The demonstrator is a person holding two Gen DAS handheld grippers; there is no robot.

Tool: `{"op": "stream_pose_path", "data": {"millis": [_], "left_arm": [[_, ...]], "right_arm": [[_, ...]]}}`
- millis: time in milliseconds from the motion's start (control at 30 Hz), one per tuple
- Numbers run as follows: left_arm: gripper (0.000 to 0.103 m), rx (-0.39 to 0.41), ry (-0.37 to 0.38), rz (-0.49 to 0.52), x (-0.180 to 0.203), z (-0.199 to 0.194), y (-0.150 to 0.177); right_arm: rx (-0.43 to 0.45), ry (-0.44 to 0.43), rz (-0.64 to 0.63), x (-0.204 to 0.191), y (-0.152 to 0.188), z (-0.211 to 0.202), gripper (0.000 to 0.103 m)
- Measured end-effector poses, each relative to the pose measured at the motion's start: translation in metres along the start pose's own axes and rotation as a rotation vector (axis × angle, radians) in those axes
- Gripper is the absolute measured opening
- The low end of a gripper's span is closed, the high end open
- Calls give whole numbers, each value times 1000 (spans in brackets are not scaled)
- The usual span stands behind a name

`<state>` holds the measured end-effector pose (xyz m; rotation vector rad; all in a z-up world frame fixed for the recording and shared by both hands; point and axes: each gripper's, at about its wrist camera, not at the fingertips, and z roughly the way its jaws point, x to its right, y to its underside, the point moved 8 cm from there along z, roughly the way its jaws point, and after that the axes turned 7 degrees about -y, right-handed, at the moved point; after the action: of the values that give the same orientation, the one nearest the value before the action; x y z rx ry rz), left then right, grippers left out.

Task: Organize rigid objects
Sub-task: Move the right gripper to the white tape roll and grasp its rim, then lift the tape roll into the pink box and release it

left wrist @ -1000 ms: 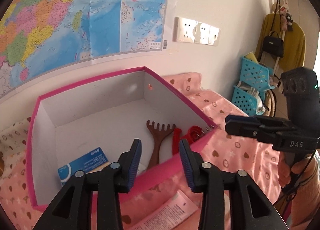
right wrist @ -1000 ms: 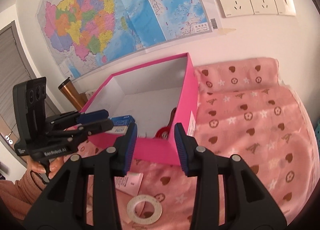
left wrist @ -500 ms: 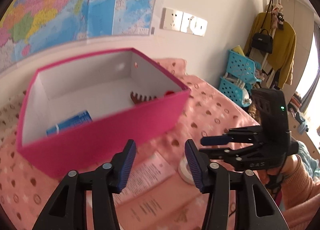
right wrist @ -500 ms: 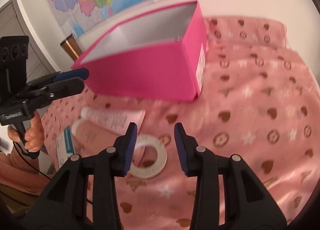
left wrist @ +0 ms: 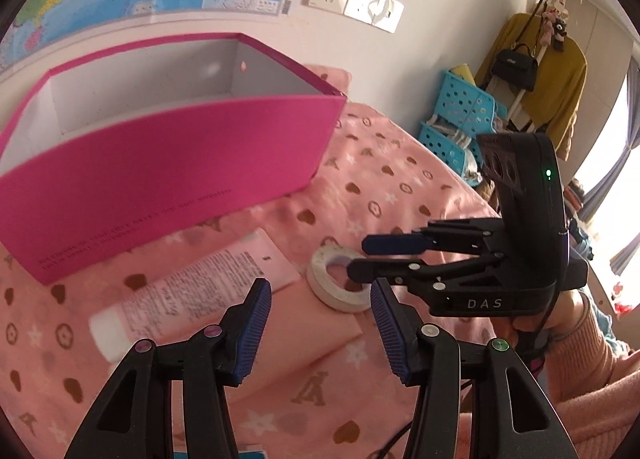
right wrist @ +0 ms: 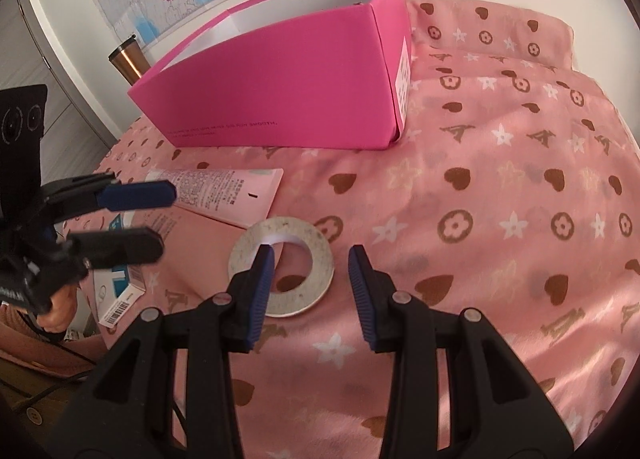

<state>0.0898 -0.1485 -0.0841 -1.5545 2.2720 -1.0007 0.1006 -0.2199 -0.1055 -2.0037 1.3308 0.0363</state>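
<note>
Off to my far left lies a small blue-and-white carton (right wrist: 120,259), then a pink tube (left wrist: 192,287) just ahead of my left gripper (left wrist: 316,327), whose jaws have just been opening and stand apart around nothing. The tape roll (right wrist: 282,265) sits right under my right gripper (right wrist: 310,283), released too, one pad over its hole. All three are outside the pink box (right wrist: 280,87) beyond my fingertips, so sorting remains unfinished.
</note>
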Motion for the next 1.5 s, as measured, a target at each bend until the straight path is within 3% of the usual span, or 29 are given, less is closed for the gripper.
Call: {"op": "stream_pose_path", "data": {"millis": [333, 467, 567, 900, 1067, 1500], "left_arm": [[53, -27, 27, -9, 7, 10, 4], [52, -45, 40, -16, 11, 17, 6], [52, -55, 49, -24, 12, 21, 6], [51, -69, 93, -51, 15, 28, 5], [44, -61, 111, -46, 20, 25, 2], [40, 62, 78, -28, 11, -4, -43]], "right_arm": [[-19, 49, -56, -4, 1, 9, 39], [-25, 67, -70, -3, 1, 11, 23], [-19, 68, -60, -1, 0, 10, 17], [43, 34, -35, -6, -5, -5, 15], [80, 21, -37, -12, -12, -13, 15], [181, 23, -134, -36, -60, -41, 15]]}}
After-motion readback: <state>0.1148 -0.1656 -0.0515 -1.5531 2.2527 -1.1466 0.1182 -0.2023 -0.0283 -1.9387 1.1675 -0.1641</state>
